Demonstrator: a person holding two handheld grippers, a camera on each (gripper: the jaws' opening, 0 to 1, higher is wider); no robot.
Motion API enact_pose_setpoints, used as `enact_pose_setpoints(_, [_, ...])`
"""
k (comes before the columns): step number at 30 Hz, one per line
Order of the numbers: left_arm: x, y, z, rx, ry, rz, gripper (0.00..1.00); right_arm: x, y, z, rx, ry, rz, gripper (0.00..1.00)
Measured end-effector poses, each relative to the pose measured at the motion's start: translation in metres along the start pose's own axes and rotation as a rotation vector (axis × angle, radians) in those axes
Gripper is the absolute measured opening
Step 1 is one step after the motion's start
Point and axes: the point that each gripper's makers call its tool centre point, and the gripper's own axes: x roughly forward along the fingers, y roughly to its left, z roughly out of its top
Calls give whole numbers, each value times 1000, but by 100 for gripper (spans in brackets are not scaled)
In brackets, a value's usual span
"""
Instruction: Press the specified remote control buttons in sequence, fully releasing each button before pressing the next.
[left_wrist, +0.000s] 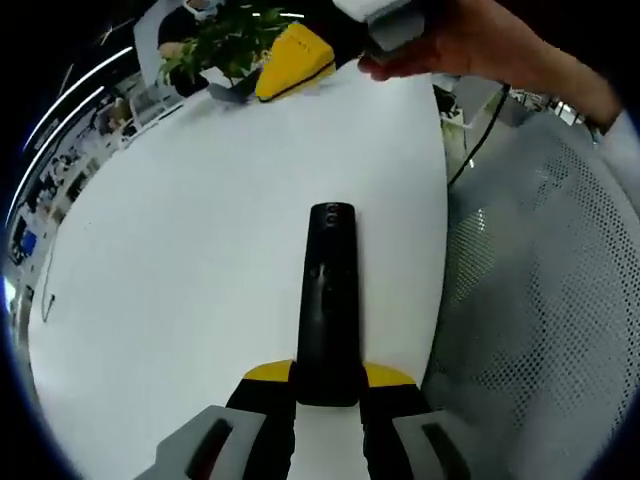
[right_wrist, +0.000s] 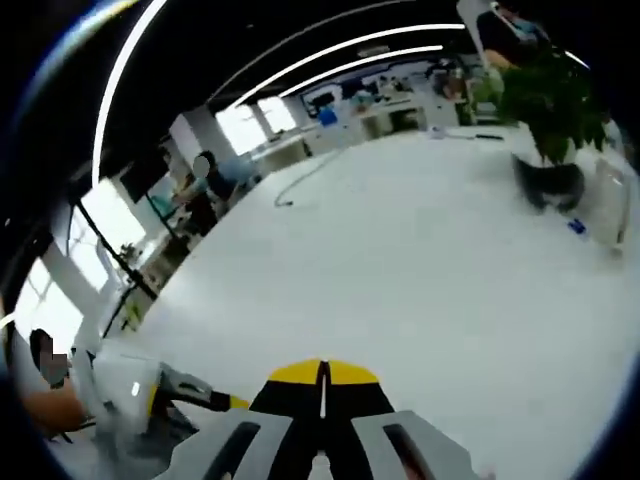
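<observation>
Ahead, a white table (left_wrist: 180, 280) spreads through a bright office, the left gripper (left_wrist: 327, 400) clamped on a black remote (left_wrist: 329, 300) pointing forward, the right gripper (right_wrist: 322, 420) closed, empty, a potted plant (right_wrist: 548, 110) beyond.

A broad white surface (left_wrist: 200, 230) carries everything. On it lies a black remote control (left_wrist: 328, 300), lengthwise, near the surface's right-hand edge in the left gripper view. At the far end stand a potted green plant (left_wrist: 225, 40) and, just beside it, a yellow object (left_wrist: 292, 60). In the right gripper view the plant (right_wrist: 548, 110) sits in a dark pot on the surface (right_wrist: 400, 260), with a thin dark cable (right_wrist: 300, 185) trailing across the far part.
</observation>
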Motion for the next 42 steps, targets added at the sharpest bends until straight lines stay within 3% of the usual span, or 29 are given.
enact_pose_setpoints(5, [-1, -11, 0, -24, -78, -2, 23, 7, -16, -23, 103, 34, 4, 0])
enact_pose_setpoints(9, [-1, -14, 0, -20, -88, -4, 23, 8, -24, -50, 133, 148, -8, 0])
enact_pose_setpoints(13, [0, -15, 0, -17, -118, 12, 23, 11, -26, -60, 155, 206, -14, 0])
enact_pose_setpoints(16, [0, -14, 0, -16, -137, 20, 23, 8, -25, -74, 203, 307, -16, 0])
enact_pose_setpoints(22, [0, -15, 1, -18, -168, 30, 23, 8, -26, -76, 185, 311, -40, 0])
enact_pose_setpoints(26, [0, -14, 2, -17, -178, 21, 23, 12, -28, -85, 166, 360, -56, 0])
enact_pose_setpoints(42, [0, -15, 2, -13, -201, 15, 24, 13, -26, -86, 160, 347, -36, 0])
